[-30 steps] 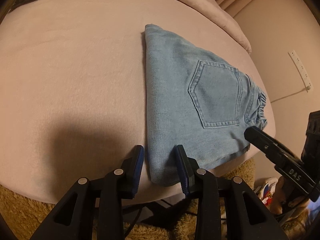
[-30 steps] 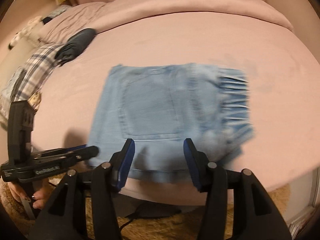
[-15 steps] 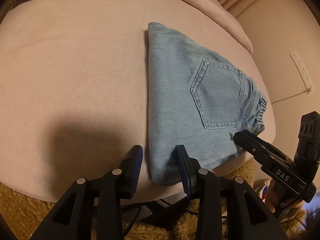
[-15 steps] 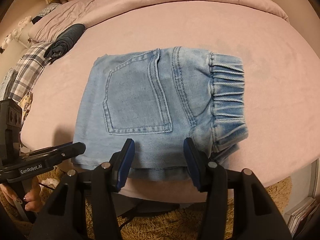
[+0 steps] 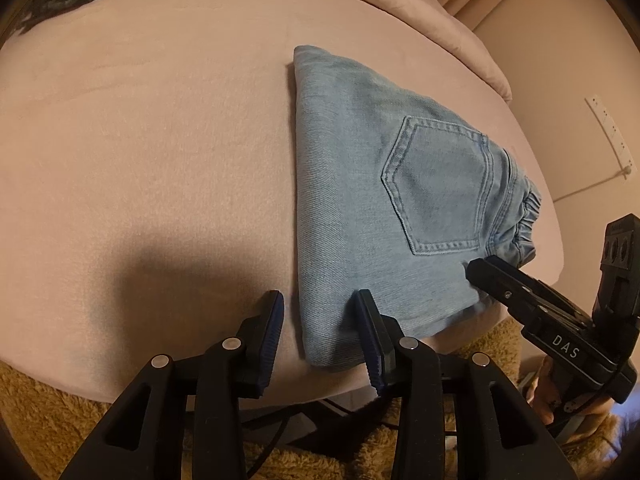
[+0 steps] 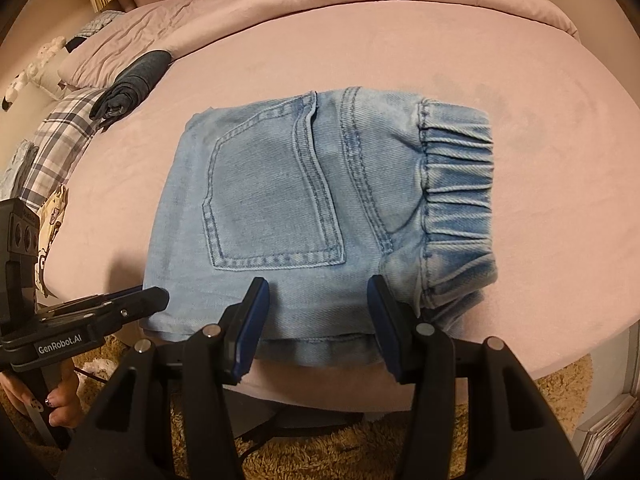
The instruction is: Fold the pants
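Light blue jeans point(image 6: 304, 200), folded into a compact rectangle, lie on the pink bed point(image 5: 140, 140) near its front edge, back pocket up and elastic waistband to the right. My left gripper point(image 5: 320, 304) is open and straddles the near left corner of the jeans point(image 5: 360, 200), its pads clear of the cloth. My right gripper point(image 6: 318, 284) is open over the near edge, with denim between its fingers but not pinched. Each gripper shows in the other's view: the right gripper point(image 5: 478, 272) at the near right corner, the left gripper point(image 6: 156, 296) at the near left corner.
A rolled dark garment point(image 6: 132, 84) and a plaid cloth point(image 6: 56, 136) lie at the bed's left by the pillows. A shaggy beige rug point(image 6: 360, 448) covers the floor below. A hand point(image 6: 60, 404) holds the left tool. A power strip point(image 5: 608, 132) hangs on the wall.
The right gripper has edged in over the near edge of the jeans, and its view has settled from blurred to sharp. The left gripper has kept its place, its jaws slightly wider.
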### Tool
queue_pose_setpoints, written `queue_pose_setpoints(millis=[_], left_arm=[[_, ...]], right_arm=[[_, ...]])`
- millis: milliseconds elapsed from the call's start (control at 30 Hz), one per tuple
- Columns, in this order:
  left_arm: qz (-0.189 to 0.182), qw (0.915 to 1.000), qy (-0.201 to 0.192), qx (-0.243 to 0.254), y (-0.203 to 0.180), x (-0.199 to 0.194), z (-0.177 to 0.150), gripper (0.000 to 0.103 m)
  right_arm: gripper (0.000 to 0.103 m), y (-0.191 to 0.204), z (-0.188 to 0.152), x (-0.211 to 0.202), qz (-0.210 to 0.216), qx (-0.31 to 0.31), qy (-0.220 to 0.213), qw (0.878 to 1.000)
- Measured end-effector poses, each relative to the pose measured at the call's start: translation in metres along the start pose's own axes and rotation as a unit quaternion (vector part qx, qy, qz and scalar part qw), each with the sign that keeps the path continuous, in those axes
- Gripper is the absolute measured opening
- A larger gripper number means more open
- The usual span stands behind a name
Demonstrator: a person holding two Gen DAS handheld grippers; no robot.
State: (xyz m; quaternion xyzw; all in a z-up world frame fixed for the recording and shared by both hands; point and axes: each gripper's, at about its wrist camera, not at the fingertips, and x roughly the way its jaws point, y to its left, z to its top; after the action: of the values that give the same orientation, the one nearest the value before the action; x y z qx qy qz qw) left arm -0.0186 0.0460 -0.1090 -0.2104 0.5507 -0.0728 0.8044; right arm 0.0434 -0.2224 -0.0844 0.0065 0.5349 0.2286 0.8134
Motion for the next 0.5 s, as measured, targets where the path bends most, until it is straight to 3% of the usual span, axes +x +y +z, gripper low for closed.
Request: queue_pose_setpoints(millis=[500], left_arm=[[0.019, 0.9998, -0.006, 0.007, -0.0016, -0.0028, -0.0003, 0.041]], right_arm=[[0.051, -0.0054, -0.0042, -0.0011, 0.005, -0.004, -0.007, 1.000]])
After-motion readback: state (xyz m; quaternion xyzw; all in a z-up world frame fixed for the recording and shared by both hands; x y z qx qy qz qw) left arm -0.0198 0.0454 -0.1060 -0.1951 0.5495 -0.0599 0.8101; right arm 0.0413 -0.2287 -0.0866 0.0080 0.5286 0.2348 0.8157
